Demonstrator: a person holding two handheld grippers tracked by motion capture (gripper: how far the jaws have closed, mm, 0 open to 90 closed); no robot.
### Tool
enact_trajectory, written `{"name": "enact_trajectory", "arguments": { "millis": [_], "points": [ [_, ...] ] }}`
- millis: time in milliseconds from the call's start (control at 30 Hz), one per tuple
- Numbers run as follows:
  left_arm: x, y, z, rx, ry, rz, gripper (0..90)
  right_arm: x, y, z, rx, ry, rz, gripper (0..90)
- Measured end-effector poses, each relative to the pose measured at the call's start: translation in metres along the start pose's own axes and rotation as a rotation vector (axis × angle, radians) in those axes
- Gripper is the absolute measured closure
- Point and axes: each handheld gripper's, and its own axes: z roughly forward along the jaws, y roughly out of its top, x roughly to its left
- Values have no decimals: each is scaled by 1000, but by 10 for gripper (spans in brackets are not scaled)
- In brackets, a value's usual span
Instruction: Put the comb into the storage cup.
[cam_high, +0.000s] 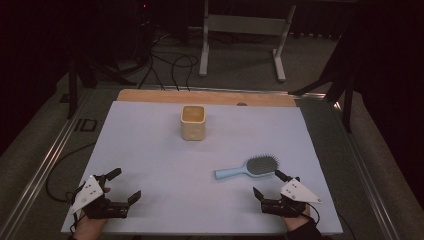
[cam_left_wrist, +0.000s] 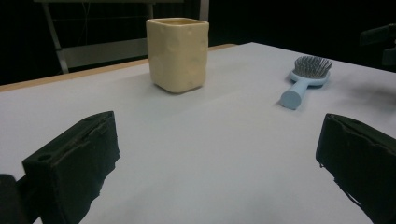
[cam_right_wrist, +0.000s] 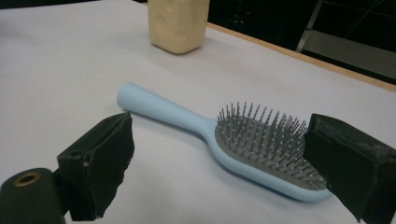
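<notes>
Right gripper view: the right gripper (cam_right_wrist: 219, 163) has its jaws spread wide, empty, flanking the hairbrush (cam_right_wrist: 224, 140), which lies bristles-up on the worktop (cam_high: 150, 160). The brush is probably light, rigid, smooth plastic; grip the narrow handle. The left gripper (cam_high: 121, 186) is likewise released. The cup (cam_high: 193, 122) stands well beyond; its contents are indiscernible.

High view looks down; both gripper views skim the shared table (cam_high: 150, 150).

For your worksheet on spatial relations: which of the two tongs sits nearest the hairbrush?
The right tongs, open just beside the blue hairbrush head; the left tongs rest far across the table.
</notes>
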Motion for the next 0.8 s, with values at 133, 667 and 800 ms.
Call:
{"name": "enact_trajectory", "arguments": {
  "millis": [133,667,800],
  "points": [
    [0,0,0,-2,1,3,0,2,0,1,7,11,-19,87],
    [0,0,-1,-2,6,6,0,6,3,2,59,43,-37,86],
    [0,0,-1,-3,8,5,0,7,8,0,64,56,-30,87]
  ]
}}
